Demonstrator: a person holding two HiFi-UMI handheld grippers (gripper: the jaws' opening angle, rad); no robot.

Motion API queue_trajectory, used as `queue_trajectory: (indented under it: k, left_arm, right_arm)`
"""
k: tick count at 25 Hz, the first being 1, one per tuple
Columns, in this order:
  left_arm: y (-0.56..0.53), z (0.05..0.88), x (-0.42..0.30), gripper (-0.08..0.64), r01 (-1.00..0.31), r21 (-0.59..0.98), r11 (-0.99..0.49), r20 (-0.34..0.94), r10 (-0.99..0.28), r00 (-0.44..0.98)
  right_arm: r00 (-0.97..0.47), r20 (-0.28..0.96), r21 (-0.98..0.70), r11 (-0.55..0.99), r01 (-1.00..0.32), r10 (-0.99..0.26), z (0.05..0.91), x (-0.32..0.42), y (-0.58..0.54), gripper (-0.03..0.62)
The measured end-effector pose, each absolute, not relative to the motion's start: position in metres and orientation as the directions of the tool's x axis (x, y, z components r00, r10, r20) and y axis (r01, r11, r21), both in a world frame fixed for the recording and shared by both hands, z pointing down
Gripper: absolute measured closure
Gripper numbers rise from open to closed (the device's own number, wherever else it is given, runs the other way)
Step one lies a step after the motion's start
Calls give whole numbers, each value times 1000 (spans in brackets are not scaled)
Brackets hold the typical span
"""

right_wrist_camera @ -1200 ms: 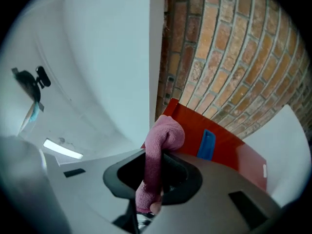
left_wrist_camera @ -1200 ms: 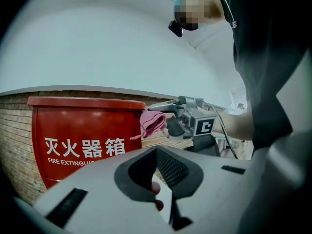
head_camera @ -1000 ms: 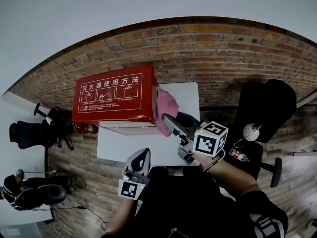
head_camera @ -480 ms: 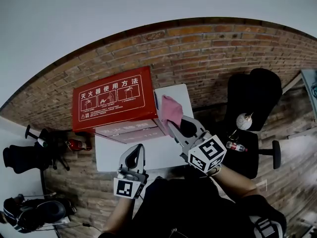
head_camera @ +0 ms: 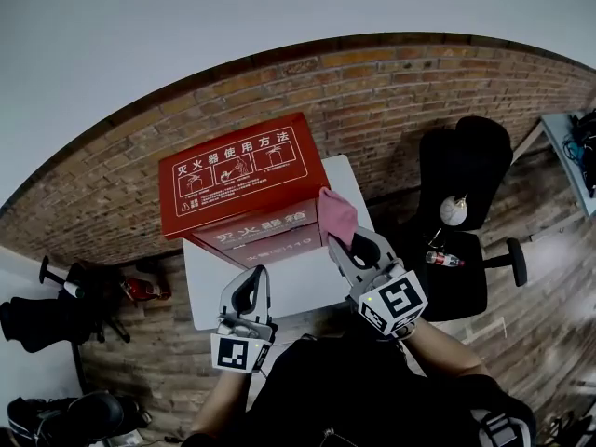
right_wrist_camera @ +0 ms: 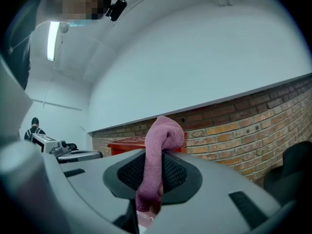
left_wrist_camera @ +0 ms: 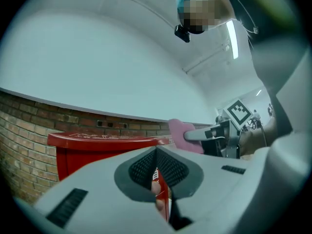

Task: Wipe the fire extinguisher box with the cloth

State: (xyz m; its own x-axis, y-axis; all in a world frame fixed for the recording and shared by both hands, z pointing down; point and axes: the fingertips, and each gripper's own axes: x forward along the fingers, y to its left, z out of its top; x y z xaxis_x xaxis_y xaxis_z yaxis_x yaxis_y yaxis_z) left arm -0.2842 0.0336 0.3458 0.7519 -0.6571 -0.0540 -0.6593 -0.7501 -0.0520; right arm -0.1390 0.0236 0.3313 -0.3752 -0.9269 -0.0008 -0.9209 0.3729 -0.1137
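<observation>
Since the earlier frame the right gripper [head_camera: 343, 242] has carried the cloth [head_camera: 337, 216] along the box's [head_camera: 244, 170] right side toward its near corner, and the box now sits nearer the frame centre. Its fingers are clamped on the pink cloth, with a wad standing past the tips, likely so that fabric rather than plastic meets the red panel. The left gripper [head_camera: 249, 285] hangs at lower centre over the table [head_camera: 298, 285], fingers together and empty, apparently held clear of the wiping path.
</observation>
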Motion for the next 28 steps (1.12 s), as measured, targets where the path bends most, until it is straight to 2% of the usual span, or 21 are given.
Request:
queue_trajectory:
  k: [6,15,28]
  left_arm:
    - [45,343,-325,514,-622,-39,-782,-77,-618,782]
    - [68,343,-349,514,-576,-19,-818,-107,-571,814]
    - [84,347,-370,514,-627,-26,-778,-93,-623,777]
  right_arm:
    - [-325,5,-81,324,-943,-946,330,-184,57,514]
    - [-275,39,-55,273,-960,-961,349,-225,105,514]
    - [-373,92,27,377,-926,-923,361,-265,123,514]
